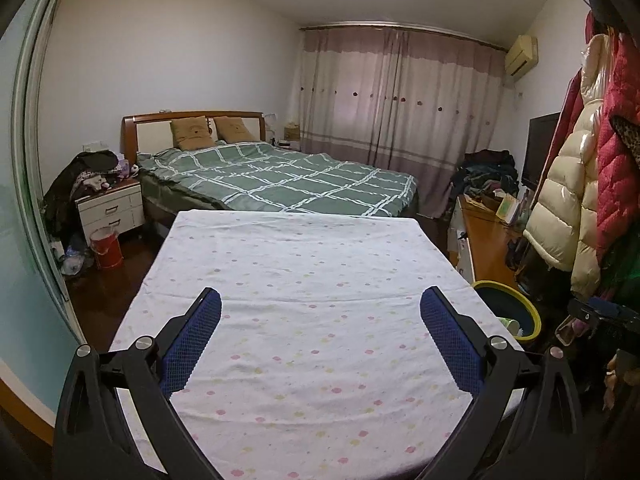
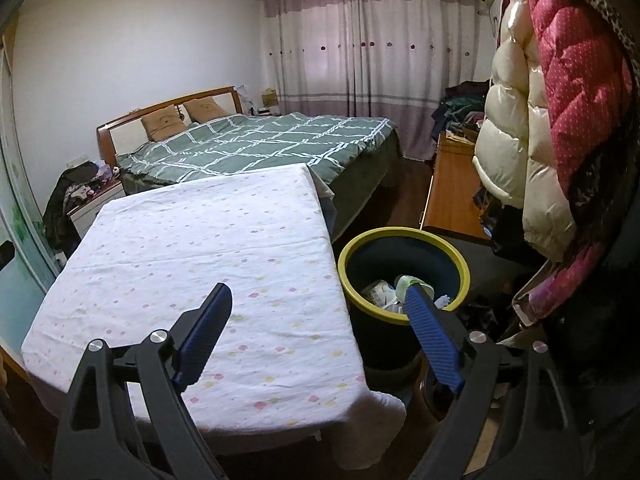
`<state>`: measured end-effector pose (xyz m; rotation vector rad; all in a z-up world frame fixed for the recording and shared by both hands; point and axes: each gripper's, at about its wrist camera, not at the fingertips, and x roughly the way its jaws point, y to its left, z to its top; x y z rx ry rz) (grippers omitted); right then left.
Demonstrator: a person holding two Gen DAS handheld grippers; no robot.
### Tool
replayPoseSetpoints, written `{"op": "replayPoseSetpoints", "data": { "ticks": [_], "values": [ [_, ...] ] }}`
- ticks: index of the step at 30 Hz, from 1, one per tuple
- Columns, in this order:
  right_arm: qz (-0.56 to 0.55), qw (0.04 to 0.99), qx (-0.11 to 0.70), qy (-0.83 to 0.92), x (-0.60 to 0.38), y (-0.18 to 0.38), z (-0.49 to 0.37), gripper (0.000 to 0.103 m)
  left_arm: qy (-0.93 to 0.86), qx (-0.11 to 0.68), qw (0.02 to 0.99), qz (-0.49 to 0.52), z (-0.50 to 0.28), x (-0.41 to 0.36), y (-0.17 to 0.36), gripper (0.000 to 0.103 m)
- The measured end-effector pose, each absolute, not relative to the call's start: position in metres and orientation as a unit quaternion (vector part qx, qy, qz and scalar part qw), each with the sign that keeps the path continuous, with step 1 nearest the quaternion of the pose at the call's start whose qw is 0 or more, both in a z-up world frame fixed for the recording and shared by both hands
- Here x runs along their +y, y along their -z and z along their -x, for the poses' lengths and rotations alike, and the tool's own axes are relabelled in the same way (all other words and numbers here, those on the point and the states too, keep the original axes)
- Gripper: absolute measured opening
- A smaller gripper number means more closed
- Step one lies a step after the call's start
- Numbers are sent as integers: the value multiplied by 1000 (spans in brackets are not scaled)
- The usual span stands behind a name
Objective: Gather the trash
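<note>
Both tools empty, jaws spread wide, nothing between the pads. Left tool [image 1: 320, 344] hovering over the middle of the cloth-covered surface [image 1: 304, 264]; right tool [image 2: 318, 332] hanging over that surface's right edge, one blue finger [image 2: 430, 340] overlapping the bin's rim in the picture. Whether touching it, cannot tell.

Trash sitting down inside the yellow-rimmed bin [image 2: 404, 236] on the floor just beside the surface: a crumpled white wrapper [image 2: 378, 292], a pale green bottle [image 2: 410, 282], some smaller white scraps. Seen from the left wrist, the same bin peeking past the surface's right edge, only part of its contents visible.

Dotted cloth bare across all that shows of it, no litter in either view. Looks like a point between pieces, or the end of the job: probably the drop done, no further item in hand.

Next move, as a guess: search for leftover litter, perhaps around the floor by the nightstand [image 1: 112, 208] where clutter lies, though too small to call trash. Otherwise, back away with jaws kept apart, clear of the bin rim and the hanging coats [image 2: 520, 128].
</note>
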<state>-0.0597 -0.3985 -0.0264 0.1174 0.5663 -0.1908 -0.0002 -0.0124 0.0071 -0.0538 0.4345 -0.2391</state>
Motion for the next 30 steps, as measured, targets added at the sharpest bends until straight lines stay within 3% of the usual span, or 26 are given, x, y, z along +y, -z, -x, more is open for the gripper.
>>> {"op": "replayPoseSetpoints", "data": {
  "ticks": [30],
  "values": [
    [-59,954,280,89,-395,28,57,84,116,227,967,12,-10,-19,-8,98]
  ]
}}
